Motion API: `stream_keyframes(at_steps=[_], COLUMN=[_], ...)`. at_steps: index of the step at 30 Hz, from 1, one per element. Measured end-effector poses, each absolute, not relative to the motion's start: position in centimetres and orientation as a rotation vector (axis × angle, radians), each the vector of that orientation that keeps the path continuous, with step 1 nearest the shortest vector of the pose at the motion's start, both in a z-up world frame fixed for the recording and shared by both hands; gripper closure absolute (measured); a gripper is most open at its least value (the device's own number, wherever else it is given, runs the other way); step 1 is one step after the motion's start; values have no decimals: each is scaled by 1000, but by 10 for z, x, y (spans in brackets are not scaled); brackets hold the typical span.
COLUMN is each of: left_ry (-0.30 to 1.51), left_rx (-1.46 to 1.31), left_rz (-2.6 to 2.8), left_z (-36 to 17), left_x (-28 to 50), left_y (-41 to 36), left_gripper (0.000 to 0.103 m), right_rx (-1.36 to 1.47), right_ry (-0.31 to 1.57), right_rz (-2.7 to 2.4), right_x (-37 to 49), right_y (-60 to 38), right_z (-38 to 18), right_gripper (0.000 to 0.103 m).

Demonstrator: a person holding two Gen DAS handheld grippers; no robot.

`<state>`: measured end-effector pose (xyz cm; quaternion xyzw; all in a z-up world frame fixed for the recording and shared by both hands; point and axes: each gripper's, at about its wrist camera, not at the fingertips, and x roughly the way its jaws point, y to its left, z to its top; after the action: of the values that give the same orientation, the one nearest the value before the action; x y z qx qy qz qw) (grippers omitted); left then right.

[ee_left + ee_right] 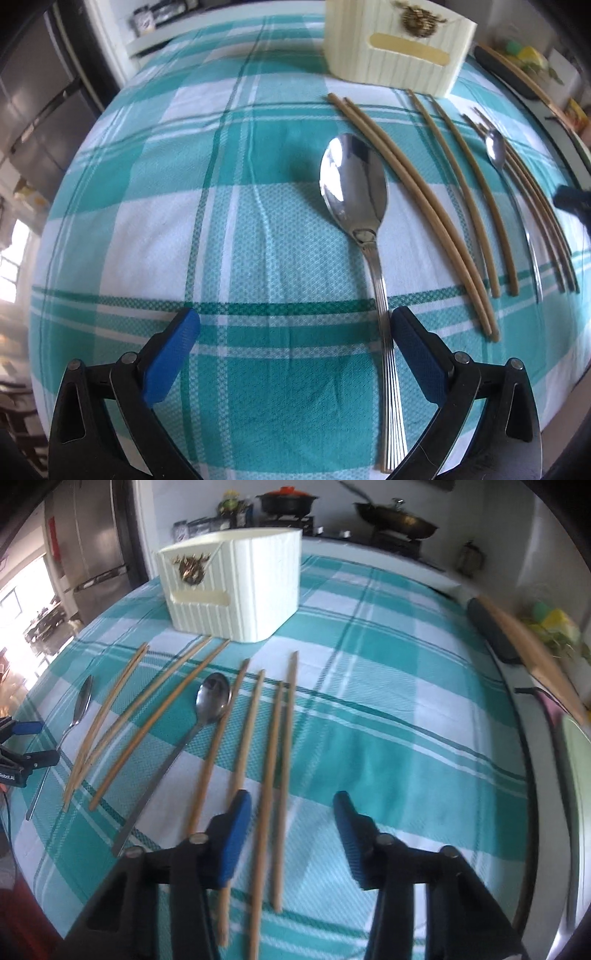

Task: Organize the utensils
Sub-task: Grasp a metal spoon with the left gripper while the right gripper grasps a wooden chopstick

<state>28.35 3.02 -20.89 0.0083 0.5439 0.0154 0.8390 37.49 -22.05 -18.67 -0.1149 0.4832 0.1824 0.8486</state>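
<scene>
A large steel spoon (354, 184) lies on the teal checked tablecloth (184, 221). My left gripper (295, 319) hangs open over its handle, which runs just inside the right finger (410, 339) with the pads apart from it. Three pairs of tan chopsticks (417, 206) and a smaller spoon (495, 147) lie to the right. A cream utensil holder (395, 55) stands behind them. My right gripper (291, 801) is open over the rightmost chopsticks (269, 794); two of them pass between its jaws, unpressed. The smaller spoon (212, 701) lies left of them, before the holder (236, 590).
A dark board with a wooden strip (517, 642) lies at the table's right edge. A stove with a black pot (288, 498) and a wok (395, 517) stands behind the table. A steel fridge (92, 535) is at the back left.
</scene>
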Motion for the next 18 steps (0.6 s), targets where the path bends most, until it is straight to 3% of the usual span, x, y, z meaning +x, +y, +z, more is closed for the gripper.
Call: stream_keyframes(at_steps=[6, 9, 16, 18], left_ry=[1133, 1128, 1134, 1140], left_rx=[27, 47, 112, 138], left_rz=[-4, -6, -31, -69], left_z=[-208, -207, -207, -206], left_x=[280, 280, 286, 289], left_y=[30, 37, 55, 51], left_gripper=[0, 0, 0, 1], right_rx=[-184, -140, -179, -167], right_ry=[1120, 1165, 1211, 1215], right_rz=[371, 339, 256, 271], right_x=[397, 401, 385, 383], right_y=[-225, -234, -252, -255], right_z=[-198, -202, -199, -198], right_gripper=[85, 97, 98, 93])
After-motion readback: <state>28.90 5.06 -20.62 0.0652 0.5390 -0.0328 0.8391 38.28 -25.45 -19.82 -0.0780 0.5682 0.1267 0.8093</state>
